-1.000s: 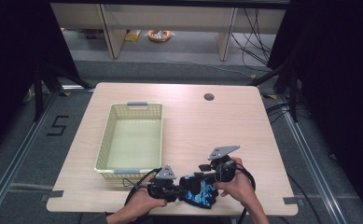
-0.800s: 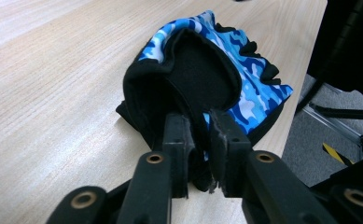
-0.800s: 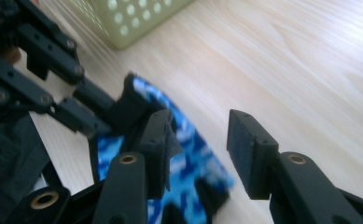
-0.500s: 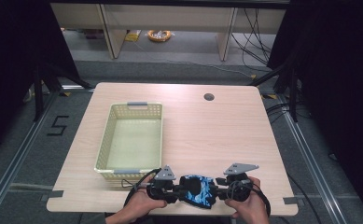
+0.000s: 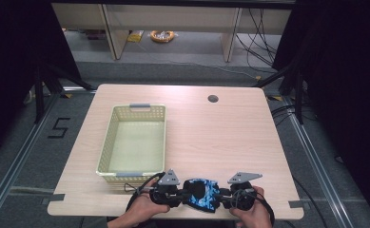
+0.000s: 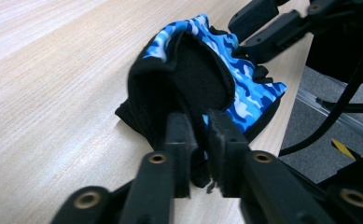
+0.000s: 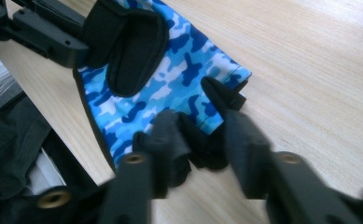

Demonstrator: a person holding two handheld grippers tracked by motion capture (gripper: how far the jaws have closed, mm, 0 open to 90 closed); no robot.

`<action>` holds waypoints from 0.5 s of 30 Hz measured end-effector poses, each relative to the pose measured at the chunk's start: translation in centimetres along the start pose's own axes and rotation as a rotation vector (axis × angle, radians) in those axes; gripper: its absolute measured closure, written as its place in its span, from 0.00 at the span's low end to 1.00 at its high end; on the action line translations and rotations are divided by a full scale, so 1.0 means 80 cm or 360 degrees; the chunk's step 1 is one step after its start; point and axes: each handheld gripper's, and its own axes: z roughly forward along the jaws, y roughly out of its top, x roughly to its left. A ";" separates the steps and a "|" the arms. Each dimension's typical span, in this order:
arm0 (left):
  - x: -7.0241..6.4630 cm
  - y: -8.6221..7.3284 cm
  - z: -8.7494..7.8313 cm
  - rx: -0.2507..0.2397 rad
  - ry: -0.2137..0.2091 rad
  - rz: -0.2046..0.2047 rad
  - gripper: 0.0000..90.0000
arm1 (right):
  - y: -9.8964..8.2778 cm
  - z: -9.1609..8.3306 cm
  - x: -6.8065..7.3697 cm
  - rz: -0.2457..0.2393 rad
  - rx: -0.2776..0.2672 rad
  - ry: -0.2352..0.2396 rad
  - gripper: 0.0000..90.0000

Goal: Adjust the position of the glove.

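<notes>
High view, bottom centre: left gripper (image 5: 185, 194) clamps glove (image 5: 202, 194) cuff; right gripper (image 5: 223, 194) jaws closing (fabric between).

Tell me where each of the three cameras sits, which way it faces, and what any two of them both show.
High view: above the person's side, looking forward and down on the table, basket, both hands, left gripper, right gripper.
Left gripper view: rides that gripper, looking along jaws pinching the glove at its black edge.
Right gripper view: rides that gripper, its jaws just closing around the glove's finger end.
Shared: the blue camouflage glove, each opposite gripper.
</notes>
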 end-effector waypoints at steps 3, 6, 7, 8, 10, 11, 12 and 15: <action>-0.002 0.001 0.000 -0.0006 -0.0034 -0.0014 0.93 | 0.000 -0.001 -0.002 -0.0038 -0.0006 0.0013 0.96; -0.002 0.002 -0.003 -0.0013 -0.0057 -0.0040 0.94 | 0.001 -0.005 -0.003 -0.0026 -0.0025 0.0039 1.00; -0.002 0.002 -0.003 -0.0013 -0.0057 -0.0040 0.94 | 0.001 -0.005 -0.003 -0.0026 -0.0025 0.0039 1.00; -0.001 0.003 -0.004 -0.0018 -0.0072 -0.0056 0.94 | 0.002 -0.009 -0.005 -0.0052 -0.0030 0.0037 1.00; -0.003 0.006 -0.011 -0.0044 -0.0114 -0.0074 0.94 | 0.006 -0.025 0.000 -0.0045 -0.0090 0.0073 1.00; -0.004 0.007 -0.013 -0.0057 -0.0134 -0.0105 0.94 | 0.007 -0.029 -0.001 -0.0071 -0.0104 0.0086 1.00; -0.006 0.008 -0.015 -0.0072 -0.0158 -0.0133 0.94 | 0.007 -0.034 0.001 -0.0074 -0.0115 0.0092 1.00; -0.007 0.008 -0.020 -0.0060 -0.0174 -0.0106 0.94 | 0.007 -0.044 0.005 -0.0079 -0.0132 0.0097 1.00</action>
